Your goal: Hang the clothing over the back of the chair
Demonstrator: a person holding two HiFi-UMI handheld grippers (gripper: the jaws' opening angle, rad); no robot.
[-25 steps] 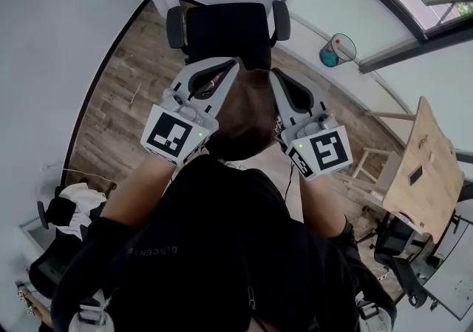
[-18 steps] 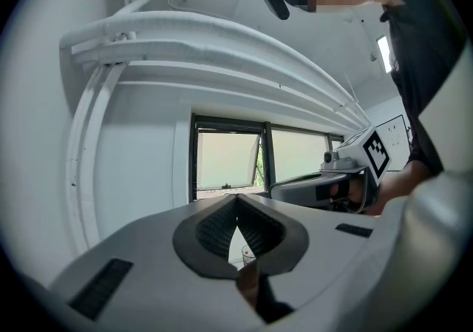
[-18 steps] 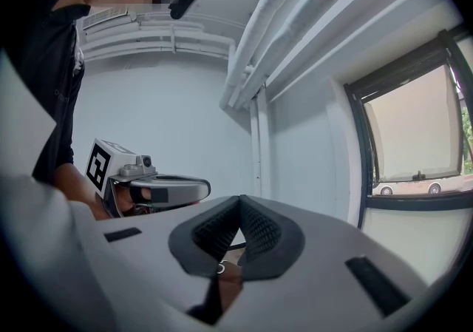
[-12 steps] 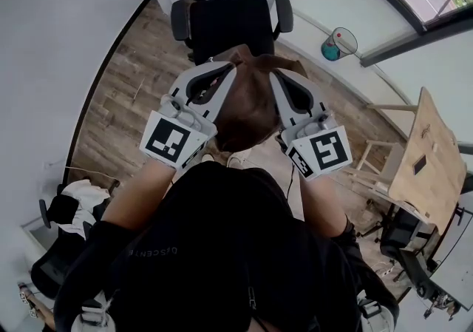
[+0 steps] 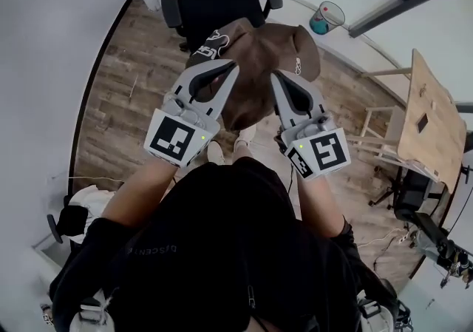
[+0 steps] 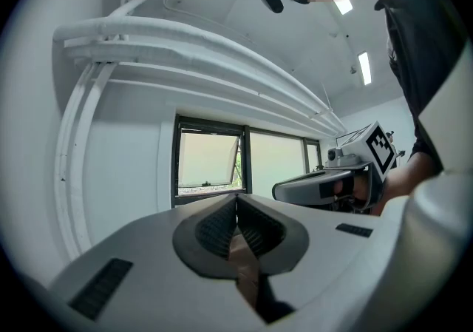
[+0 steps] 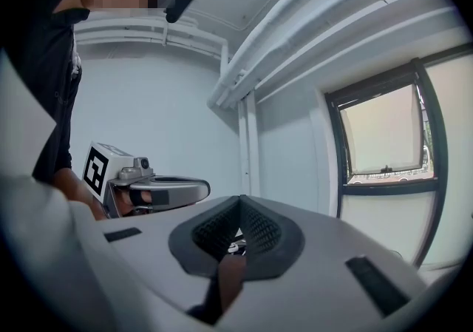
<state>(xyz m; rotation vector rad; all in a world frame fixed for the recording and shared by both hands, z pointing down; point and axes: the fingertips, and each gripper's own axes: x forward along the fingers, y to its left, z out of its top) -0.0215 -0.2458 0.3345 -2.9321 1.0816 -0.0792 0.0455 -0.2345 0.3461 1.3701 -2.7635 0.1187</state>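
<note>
A brown garment (image 5: 255, 64) with white print hangs in the air between both grippers, spread out in front of a black office chair (image 5: 214, 5). My left gripper (image 5: 233, 66) is shut on the garment's left edge, and brown cloth (image 6: 242, 256) shows pinched between its jaws. On the garment's right edge my right gripper (image 5: 273, 75) is also shut, with brown cloth (image 7: 230, 273) caught in its jaws. The chair stands at the far end of the wooden floor, its back facing me; the garment's far edge overlaps it in the head view.
A wooden table (image 5: 429, 123) stands at the right with a light stool (image 5: 373, 131) beside it. A blue bin (image 5: 325, 18) sits by the glass wall. White cloth and dark things (image 5: 77, 208) lie at the lower left. White walls and a window (image 6: 211, 160) lie ahead.
Both grippers have carried the garment forward toward the chair. The cloth has swung out and spread wider, now showing its white print and reaching the chair's back.
</note>
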